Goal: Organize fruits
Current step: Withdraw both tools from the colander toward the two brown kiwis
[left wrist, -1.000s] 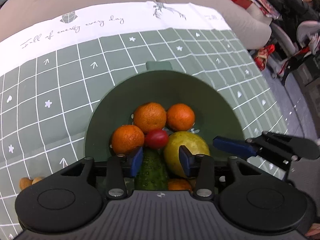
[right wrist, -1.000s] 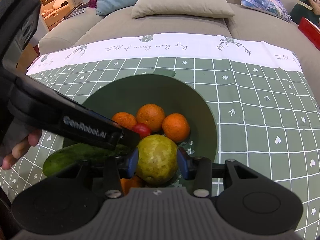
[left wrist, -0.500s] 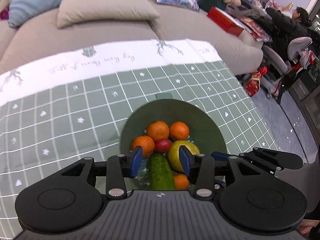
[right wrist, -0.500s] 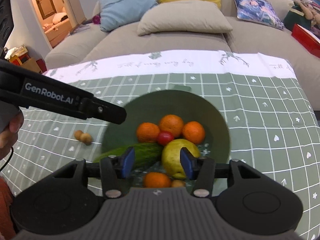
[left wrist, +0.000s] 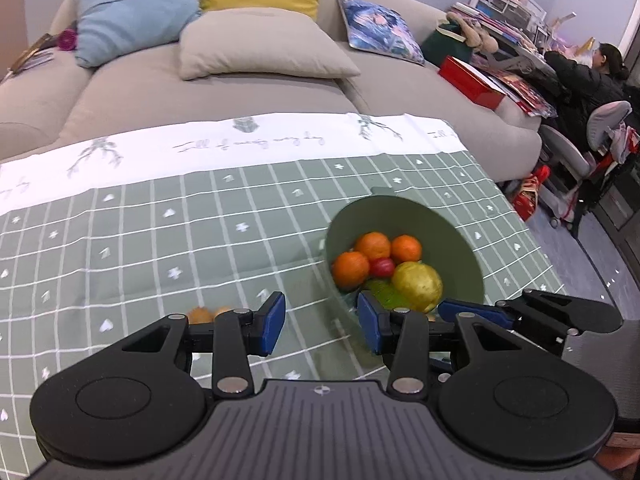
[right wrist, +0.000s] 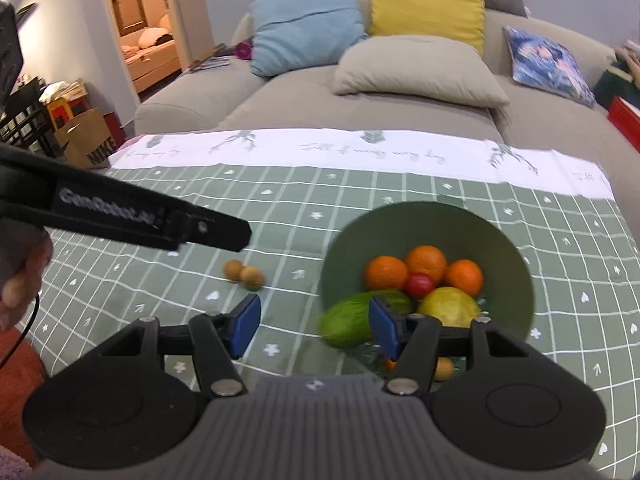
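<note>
A green bowl [right wrist: 516, 248] on the checked tablecloth holds three oranges [right wrist: 426, 262], a small red fruit [right wrist: 420, 283], a yellow-green pear [right wrist: 450, 306] and a green cucumber [right wrist: 360, 318] that sticks out over its left rim. The bowl also shows in the left wrist view [left wrist: 460, 236]. Two small brown fruits [right wrist: 245, 274] lie on the cloth left of the bowl. My left gripper [left wrist: 322, 322] is open and empty, above the cloth left of the bowl. My right gripper [right wrist: 314, 324] is open and empty, near the cucumber's end.
The green and white tablecloth [right wrist: 280, 208] covers the table. A grey sofa with cushions [right wrist: 416, 68] stands behind it. The left gripper's body [right wrist: 132, 216] crosses the right wrist view at the left. A person sits at a desk [left wrist: 588, 76] far right.
Both grippers have pulled back and up from the bowl and shifted left, and their jaws have opened wider. The pear and cucumber stay in the bowl.
</note>
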Tool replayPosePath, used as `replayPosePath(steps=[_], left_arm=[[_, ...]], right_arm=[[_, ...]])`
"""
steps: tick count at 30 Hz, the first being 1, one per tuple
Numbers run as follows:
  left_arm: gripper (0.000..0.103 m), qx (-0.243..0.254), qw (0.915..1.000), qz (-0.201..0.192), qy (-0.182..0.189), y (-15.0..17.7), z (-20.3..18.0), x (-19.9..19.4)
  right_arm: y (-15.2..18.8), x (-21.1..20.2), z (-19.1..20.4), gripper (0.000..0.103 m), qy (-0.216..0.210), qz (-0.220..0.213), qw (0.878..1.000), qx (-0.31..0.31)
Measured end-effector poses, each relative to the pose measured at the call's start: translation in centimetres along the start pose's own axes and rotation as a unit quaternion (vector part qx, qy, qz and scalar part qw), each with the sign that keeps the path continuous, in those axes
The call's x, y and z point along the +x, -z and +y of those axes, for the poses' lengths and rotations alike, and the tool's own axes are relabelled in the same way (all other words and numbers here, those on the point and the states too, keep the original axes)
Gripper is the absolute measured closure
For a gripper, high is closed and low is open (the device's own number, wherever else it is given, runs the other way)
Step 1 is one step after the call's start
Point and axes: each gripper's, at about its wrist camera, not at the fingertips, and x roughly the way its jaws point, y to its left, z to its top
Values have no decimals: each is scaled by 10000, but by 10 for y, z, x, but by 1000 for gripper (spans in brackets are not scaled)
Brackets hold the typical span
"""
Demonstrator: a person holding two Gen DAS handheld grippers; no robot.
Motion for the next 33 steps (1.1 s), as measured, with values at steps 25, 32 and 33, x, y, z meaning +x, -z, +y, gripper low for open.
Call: replayPosePath(steps=[25,32,33], left_arm=[[59,-289,9982,-41,-527,56,75,9],[62,-392,9978,154,-510,51,96,32],[63,-389,9978,177,-501,49,98,34]], right_arm=[[8,64,76,47,-251,304,9892,-1415],[-3,99,80,57,-226,416,9877,-1490],[-4,104,80,57,-203,430,9876,-1499]])
